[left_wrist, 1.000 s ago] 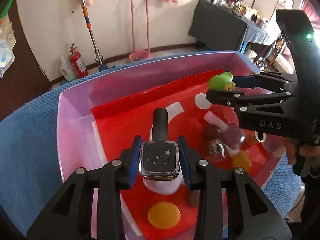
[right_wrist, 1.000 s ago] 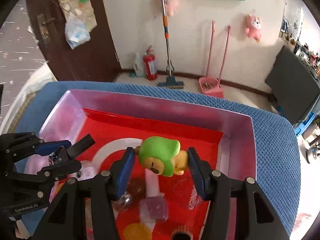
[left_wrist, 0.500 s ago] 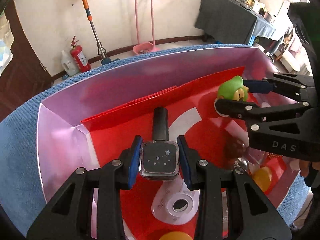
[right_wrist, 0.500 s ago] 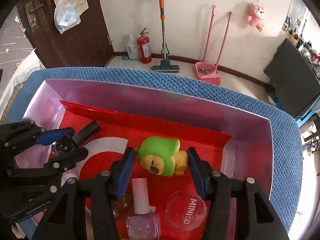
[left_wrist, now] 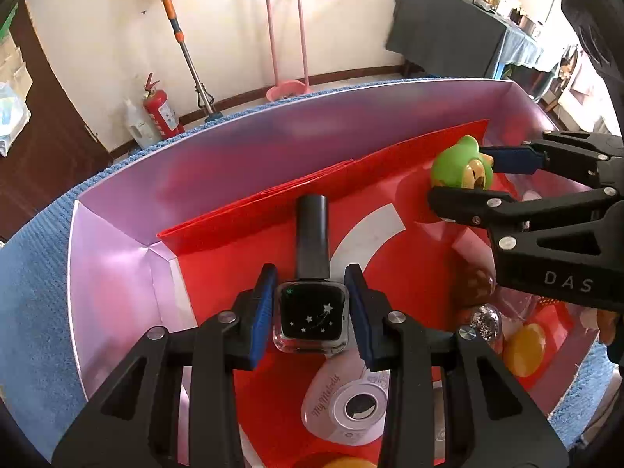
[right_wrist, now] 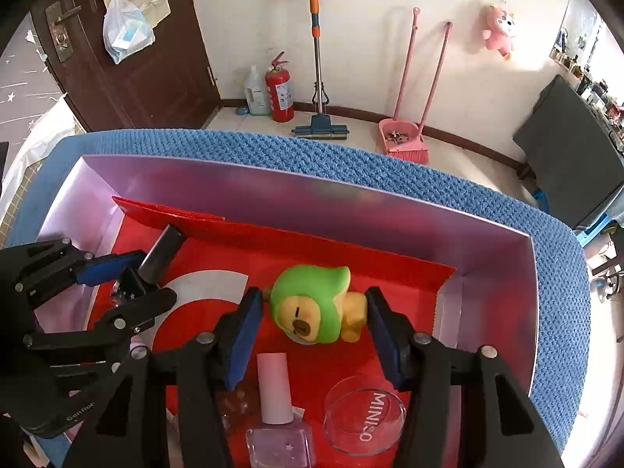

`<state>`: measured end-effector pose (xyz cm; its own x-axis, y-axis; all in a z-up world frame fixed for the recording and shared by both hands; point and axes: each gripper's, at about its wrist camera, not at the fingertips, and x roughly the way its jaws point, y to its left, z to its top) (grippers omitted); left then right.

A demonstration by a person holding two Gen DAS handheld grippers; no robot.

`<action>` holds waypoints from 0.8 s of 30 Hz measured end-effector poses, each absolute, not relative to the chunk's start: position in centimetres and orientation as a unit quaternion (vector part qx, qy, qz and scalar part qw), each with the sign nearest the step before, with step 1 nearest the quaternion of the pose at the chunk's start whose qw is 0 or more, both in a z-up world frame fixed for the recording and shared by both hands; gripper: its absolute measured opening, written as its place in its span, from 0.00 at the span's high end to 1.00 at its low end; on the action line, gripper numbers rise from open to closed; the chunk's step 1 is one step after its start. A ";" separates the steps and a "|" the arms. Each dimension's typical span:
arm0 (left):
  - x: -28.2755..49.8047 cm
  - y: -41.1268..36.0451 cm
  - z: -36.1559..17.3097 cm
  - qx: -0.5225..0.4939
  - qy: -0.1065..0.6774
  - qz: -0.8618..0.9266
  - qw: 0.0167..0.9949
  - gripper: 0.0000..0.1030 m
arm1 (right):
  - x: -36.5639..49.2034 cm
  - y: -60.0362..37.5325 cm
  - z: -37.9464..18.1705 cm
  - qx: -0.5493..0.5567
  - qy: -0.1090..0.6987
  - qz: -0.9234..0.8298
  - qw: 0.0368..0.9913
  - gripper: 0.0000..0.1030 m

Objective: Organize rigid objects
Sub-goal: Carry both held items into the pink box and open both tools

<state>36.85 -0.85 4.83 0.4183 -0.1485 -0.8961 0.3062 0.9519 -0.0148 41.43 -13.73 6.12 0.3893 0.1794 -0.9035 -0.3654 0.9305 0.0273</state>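
Pinching a black nail polish bottle (left_wrist: 311, 318) by its square glass body, the left gripper (left_wrist: 311, 318) has its blue fingers (left_wrist: 262, 314) pressed on both flat sides; cap points away from the camera, over the left part of the box (left_wrist: 117, 257). Right gripper (right_wrist: 312, 325) holds a green toy figure (right_wrist: 312, 304) (yellow face and body, green hood) between its fingers (right_wrist: 241, 335), pads against both sides, over the red floor toward the right back of the box. Box is pale purple with a red liner, sitting on a blue knitted surface (right_wrist: 351, 160). Lying on the liner below the grippers: a pink nail polish bottle (right_wrist: 279, 421), a clear round lid (right_wrist: 364, 417) marked MINISO, a white round case (left_wrist: 347, 405), a yellow disc (left_wrist: 524, 349), a glittery ball (left_wrist: 484, 319). Both grippers point steeply down into the box, well apart from each other.
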 end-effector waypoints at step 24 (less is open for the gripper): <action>34.7 0.3 7.3 0.055 0.484 -0.129 0.864 0.39 | 40.1 -14.1 7.4 -0.077 0.518 0.169 0.835 0.35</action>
<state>34.75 0.26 7.34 0.4989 -0.1696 -0.8499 0.2766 0.9605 -0.0294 40.06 -14.05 7.36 0.4067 0.2016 -0.8911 -0.3619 0.9311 0.0455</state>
